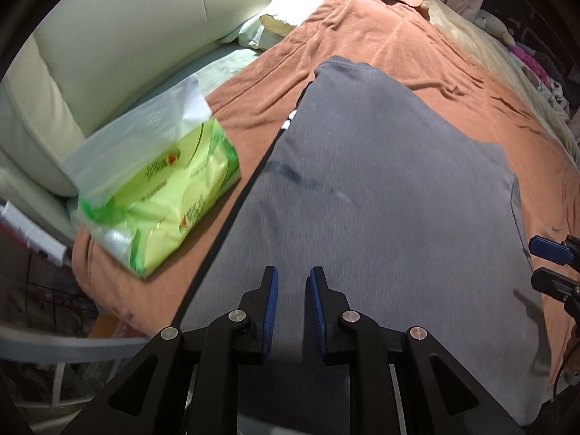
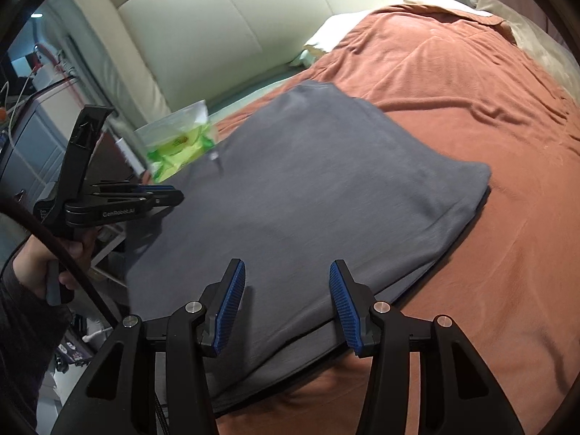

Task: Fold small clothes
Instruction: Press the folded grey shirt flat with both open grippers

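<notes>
A grey garment (image 1: pixel 380 188) lies folded and flat on the rust-orange blanket (image 1: pixel 398 43) of a bed; it also shows in the right wrist view (image 2: pixel 308 188). My left gripper (image 1: pixel 293 279) hovers over the garment's near part, its jaws a narrow gap apart and empty; it shows from the side in the right wrist view (image 2: pixel 174 194). My right gripper (image 2: pixel 286 275) is open and empty above the garment's near edge; its blue-tipped fingers (image 1: pixel 547 250) show at the right edge of the left wrist view.
A green tissue pack in a clear plastic bag (image 1: pixel 163 195) lies on the blanket left of the garment, and shows in the right wrist view (image 2: pixel 181 141). A cream padded headboard (image 2: pixel 217 18) and pillows (image 1: pixel 268 25) are behind. A bedside cabinet with cables (image 2: pixel 40 108) stands at left.
</notes>
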`<state>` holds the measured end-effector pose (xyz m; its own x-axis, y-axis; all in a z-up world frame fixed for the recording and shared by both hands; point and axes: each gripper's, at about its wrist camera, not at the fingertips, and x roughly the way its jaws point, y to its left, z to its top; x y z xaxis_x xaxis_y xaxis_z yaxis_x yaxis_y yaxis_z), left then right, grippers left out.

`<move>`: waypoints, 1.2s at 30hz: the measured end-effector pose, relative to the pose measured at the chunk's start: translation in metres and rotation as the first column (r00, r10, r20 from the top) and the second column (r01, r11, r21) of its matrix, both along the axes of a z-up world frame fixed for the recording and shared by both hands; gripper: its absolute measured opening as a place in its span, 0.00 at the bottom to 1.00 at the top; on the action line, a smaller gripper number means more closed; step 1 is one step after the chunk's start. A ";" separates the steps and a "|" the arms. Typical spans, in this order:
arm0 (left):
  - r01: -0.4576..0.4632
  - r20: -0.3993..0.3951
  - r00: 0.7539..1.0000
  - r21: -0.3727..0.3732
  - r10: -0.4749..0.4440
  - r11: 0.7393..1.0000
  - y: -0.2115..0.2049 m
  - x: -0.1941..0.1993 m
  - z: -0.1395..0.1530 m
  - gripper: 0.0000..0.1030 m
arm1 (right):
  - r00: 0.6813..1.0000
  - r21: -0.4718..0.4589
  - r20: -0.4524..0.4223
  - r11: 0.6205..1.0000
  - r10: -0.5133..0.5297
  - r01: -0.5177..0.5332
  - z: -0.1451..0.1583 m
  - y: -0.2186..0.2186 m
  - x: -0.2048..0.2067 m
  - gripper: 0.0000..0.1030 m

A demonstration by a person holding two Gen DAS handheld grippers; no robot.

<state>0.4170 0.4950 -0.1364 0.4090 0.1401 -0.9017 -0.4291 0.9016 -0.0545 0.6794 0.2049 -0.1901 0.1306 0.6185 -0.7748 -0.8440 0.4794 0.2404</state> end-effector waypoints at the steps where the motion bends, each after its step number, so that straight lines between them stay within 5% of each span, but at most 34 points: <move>1: 0.005 0.000 1.000 0.012 -0.005 1.000 -0.004 -0.005 0.000 0.19 | 1.000 0.006 0.005 1.000 0.009 -0.009 0.000 -0.001 -0.009 0.45; 14: 0.015 0.029 0.999 0.048 -0.016 0.999 -0.029 -0.053 -0.003 0.25 | 0.996 0.000 0.054 0.997 0.071 -0.071 -0.002 -0.012 -0.073 0.45; 24: 0.003 0.042 0.999 0.025 -0.004 1.000 -0.042 -0.071 0.000 0.25 | 0.996 -0.037 0.093 0.999 0.004 0.000 -0.015 -0.043 -0.099 0.37; 28: 0.017 0.066 0.998 0.016 -0.018 1.000 -0.054 -0.076 0.013 0.25 | 0.999 -0.069 -0.011 0.997 -0.045 0.044 -0.027 -0.053 -0.097 0.25; 32: 0.043 0.101 0.994 0.017 -0.045 0.999 -0.073 -0.082 0.034 0.27 | 0.996 -0.037 -0.008 0.996 -0.085 0.085 -0.001 -0.065 -0.103 0.24; 36: 0.057 0.142 0.988 0.031 -0.061 0.998 -0.090 -0.091 0.057 0.39 | 0.993 -0.031 0.023 0.993 -0.115 0.115 0.025 -0.082 -0.113 0.25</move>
<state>0.3260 0.4048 -0.0798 0.5417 0.1347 -0.8297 -0.3644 0.9271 -0.0874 0.5659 0.1232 -0.1656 0.2161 0.5734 -0.7903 -0.7877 0.5807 0.2059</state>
